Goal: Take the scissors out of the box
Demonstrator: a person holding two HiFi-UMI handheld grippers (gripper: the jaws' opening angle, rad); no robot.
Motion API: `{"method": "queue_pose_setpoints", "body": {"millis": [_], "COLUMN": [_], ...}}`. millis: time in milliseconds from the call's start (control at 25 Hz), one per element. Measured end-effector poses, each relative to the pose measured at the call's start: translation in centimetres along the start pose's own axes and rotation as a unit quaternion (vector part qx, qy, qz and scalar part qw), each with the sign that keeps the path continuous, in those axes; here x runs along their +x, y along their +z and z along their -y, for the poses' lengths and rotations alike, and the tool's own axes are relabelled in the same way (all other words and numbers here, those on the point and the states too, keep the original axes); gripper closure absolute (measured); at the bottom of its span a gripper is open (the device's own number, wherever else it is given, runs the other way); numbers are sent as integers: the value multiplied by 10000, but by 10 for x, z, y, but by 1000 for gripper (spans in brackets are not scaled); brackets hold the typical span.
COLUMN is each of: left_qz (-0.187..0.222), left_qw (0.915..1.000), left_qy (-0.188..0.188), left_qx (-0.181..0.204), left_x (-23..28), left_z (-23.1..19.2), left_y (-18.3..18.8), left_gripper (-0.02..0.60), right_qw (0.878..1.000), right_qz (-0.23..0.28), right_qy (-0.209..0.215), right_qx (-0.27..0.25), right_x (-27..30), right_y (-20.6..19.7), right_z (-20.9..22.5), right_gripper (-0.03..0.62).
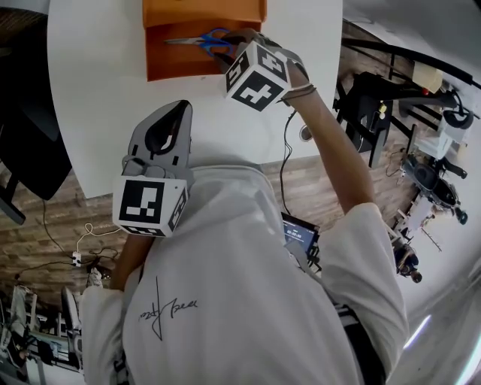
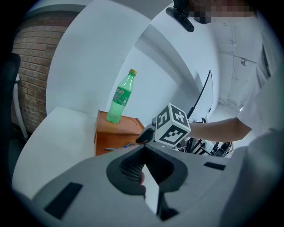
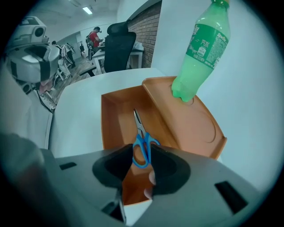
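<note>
R gripper (image 3: 143, 154) fingers open astride scissors (image 3: 140, 133) handles in box (image 3: 113, 116) at worktop's (image 1: 98, 90) 12 o'clock; L gripper (image 2: 143, 153) fingers shut, empty.

1. Bright and even in the head view, washed out to near-white on the table (image 1: 98, 90), shaded darker inside the open box (image 1: 173, 64).
2. Lit from above by a ceiling light (image 3: 87, 9), with only soft, faint shadows.
3. Cooler and bluish in both gripper views, with black vignetting in the corners.
4. Strongly bowed toward the edges, bending the table rim and leaning the bottle (image 3: 199, 48).
5. Soft and out of focus in the nearest foreground, sharper further off.
</note>
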State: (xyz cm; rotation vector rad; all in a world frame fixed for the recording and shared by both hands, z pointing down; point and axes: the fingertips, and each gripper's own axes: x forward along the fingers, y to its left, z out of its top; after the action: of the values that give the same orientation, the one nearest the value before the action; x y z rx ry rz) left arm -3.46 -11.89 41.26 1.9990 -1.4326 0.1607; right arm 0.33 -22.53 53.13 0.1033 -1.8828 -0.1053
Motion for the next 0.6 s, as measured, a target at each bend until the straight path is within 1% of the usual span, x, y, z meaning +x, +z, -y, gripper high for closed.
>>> {"method": "queue_pose_setpoints", "body": {"millis": [200,440,600], "left_qz": [-47,-59,-66], "left_qw": [10000,9999,9999], "left_qy": [3,26,47], "left_qx": [-23,-108,-147], "left_x": [3,4,4], "left_z": [-2,-6,-10], "left_y": [-2,-2,-4], "left_gripper": [574,574,574], "right_qw": [9998,9998,9991], "right_qz": [-78,-100,-308], "right_qy": [-14,-13,34], "right_qx": [-162,-147,-274], "right_x": [9,21,28], "right_y": [1,3,-3], "right_z": [0,4,2], "right_gripper": [450,448,440]}}
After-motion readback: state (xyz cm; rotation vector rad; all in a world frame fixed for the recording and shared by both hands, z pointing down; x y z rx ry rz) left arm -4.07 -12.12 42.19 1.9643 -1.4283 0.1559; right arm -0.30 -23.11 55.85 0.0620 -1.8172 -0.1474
